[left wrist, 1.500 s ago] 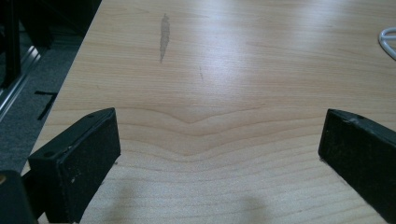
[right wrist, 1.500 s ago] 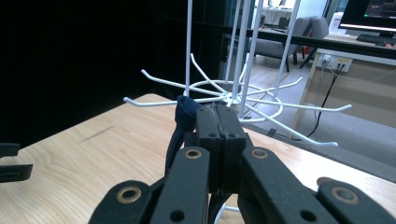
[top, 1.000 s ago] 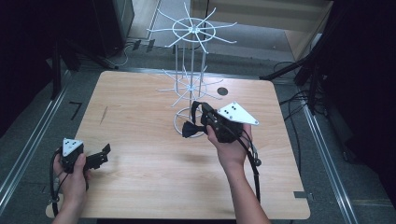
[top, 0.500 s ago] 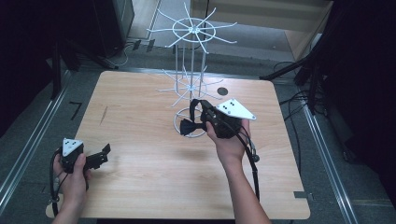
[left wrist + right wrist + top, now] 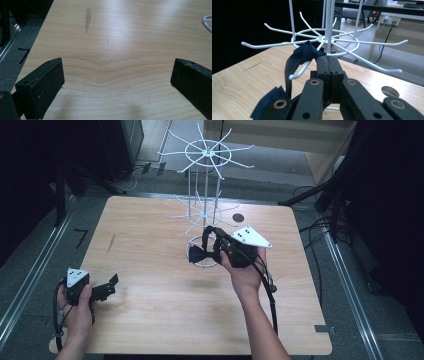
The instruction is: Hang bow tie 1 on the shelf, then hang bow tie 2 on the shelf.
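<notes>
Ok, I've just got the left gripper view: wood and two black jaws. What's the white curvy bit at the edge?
Observer: That's the bottom ring of a white wire rack standing mid-table.
Child: Where's the other gripper?
Observer: The right gripper is up against the rack, shut on a dark blue cloth.
Child: Is the cloth on the rack?
Observer: Yes, it drapes over one lower hook and hangs down.

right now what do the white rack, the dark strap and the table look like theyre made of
Rack: thin rods with a smooth white coat, probably painted or coated metal wire; the hooks keep crisp bends.
Strap: dark navy cloth, matte; it folds and hangs limp from the right gripper.
Table: light wood grain with a slight sheen, either veneer or laminate.
</notes>
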A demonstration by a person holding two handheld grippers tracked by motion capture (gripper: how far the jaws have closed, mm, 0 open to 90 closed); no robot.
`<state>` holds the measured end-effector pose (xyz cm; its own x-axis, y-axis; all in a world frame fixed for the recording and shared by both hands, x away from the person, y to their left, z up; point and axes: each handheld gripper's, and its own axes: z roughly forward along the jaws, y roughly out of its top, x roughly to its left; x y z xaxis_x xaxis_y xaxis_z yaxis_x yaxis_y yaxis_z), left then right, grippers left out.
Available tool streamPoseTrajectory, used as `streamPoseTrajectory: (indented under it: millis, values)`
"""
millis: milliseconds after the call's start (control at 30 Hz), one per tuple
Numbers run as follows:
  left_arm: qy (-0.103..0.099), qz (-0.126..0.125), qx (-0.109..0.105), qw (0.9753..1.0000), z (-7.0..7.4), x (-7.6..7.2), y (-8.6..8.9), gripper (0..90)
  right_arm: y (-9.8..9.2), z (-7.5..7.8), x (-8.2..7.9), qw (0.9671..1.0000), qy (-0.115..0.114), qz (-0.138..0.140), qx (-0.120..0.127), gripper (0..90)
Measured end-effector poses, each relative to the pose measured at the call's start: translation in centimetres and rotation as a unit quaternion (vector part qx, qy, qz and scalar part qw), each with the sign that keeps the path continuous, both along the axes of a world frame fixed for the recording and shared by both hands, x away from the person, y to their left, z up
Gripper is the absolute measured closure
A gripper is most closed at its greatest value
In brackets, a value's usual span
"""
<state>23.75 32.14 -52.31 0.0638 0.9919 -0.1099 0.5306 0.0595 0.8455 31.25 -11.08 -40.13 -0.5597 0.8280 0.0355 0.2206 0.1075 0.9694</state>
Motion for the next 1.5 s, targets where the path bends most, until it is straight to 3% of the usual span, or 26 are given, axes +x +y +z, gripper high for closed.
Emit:
streamPoseTrajectory:
  millis: [667,1133,1500]
  values:
    - [-0.002,0.002,0.0,1.0,0.0,0.0,0.0,0.0,-2.2,-1.5,-0.6,0.9998,0.016,-0.011,0.007,76.3]
    - [-0.001,0.001,0.001,1.0,0.0,0.0,0.0,0.0,-4.5,-3.3,-0.7,0.9982,0.034,-0.048,-0.008,64.6]
    - [0.001,0.0,0.004,1.0,0.0,-0.1,0.0,0.0,-6.7,-4.8,-0.6,0.9953,0.058,-0.077,-0.004,57.7]
